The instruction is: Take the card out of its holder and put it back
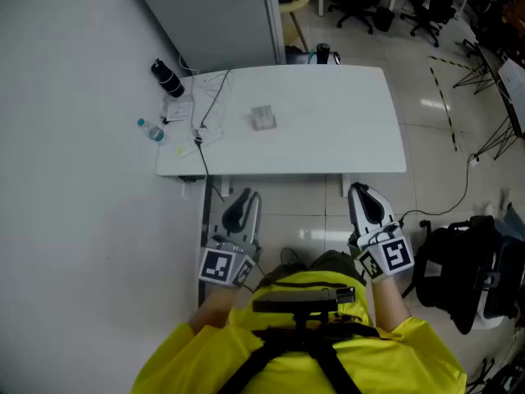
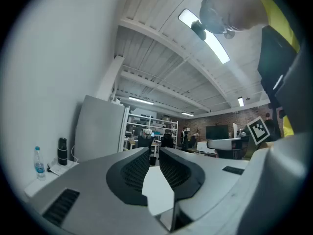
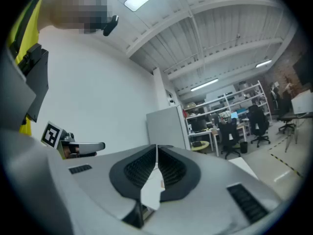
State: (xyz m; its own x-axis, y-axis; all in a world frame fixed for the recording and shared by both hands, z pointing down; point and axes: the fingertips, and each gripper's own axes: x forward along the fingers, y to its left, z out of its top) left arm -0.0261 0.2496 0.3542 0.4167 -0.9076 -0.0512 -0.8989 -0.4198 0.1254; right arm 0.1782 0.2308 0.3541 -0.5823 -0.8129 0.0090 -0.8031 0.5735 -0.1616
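Observation:
The card holder (image 1: pixel 262 118), a small pale grey block, lies on the white table (image 1: pixel 353 138) left of its middle; I cannot make out the card in it. Both grippers are held low near the person's body, in front of the table's near edge and far from the holder. My left gripper (image 1: pixel 240 208) points up and forward; in the left gripper view (image 2: pixel 154 153) its jaws stand a narrow gap apart with nothing between them. My right gripper (image 1: pixel 367 203) points the same way, and in the right gripper view (image 3: pixel 157 148) its pads meet at the tips, empty.
A black bottle (image 1: pixel 167 78), a small water bottle (image 1: pixel 150 130), papers and a cable (image 1: pixel 197 117) sit at the table's left end. A grey cabinet (image 1: pixel 213 15) stands behind the table. A black bag (image 1: pixel 455 269) rests on the floor at the right.

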